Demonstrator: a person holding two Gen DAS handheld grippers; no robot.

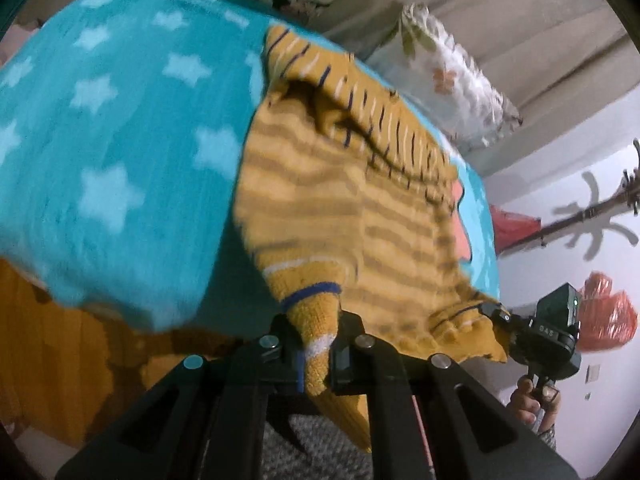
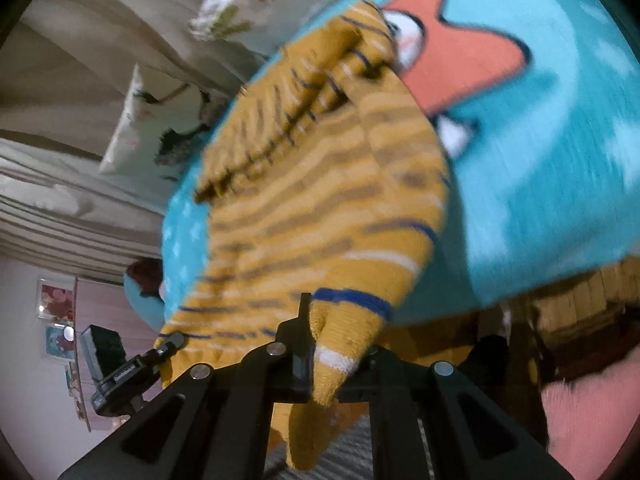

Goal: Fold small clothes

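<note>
Left wrist view: left gripper [image 1: 316,344], fingers pinched on a near corner of the mustard striped knit sweater [image 1: 340,208]; the ribbed fabric with blue and white bands is bunched between the pads and hangs below them. Same view, lower right: right gripper [image 1: 494,314] clamped on the other near corner, a hand [image 1: 528,400] on its handle

Right wrist view: right gripper [image 2: 320,348], fingers pressed on a banded cuff or hem end of the sweater; left gripper [image 2: 170,342] at lower left, nipping the opposite corner

Location of garment: spread on a teal star-patterned blanket [image 1: 120,140] covering the bed; near edge raised off the blanket by both grippers, far end with the close blue and white stripes rumpled and resting on the blanket

Step in hand, as judged: first fold, near edge lifted by its two corners. Next move calls for carrying both corners together over to the far end, level with each other, then lowering them so the edges meet, and only then releasing

Surroundings: floral pillow [image 1: 448,80] just beyond the far end; orange cartoon figure [image 2: 460,52] printed on the blanket beside the sweater; coat stand [image 1: 600,208] against the wall; red plastic bag [image 1: 604,312] behind the right gripper

Obstructions: the rumpled far end may stop the layers lying flat; the pillow is close to the landing spot; both views blurred, so the exact grip depth cannot be told
</note>
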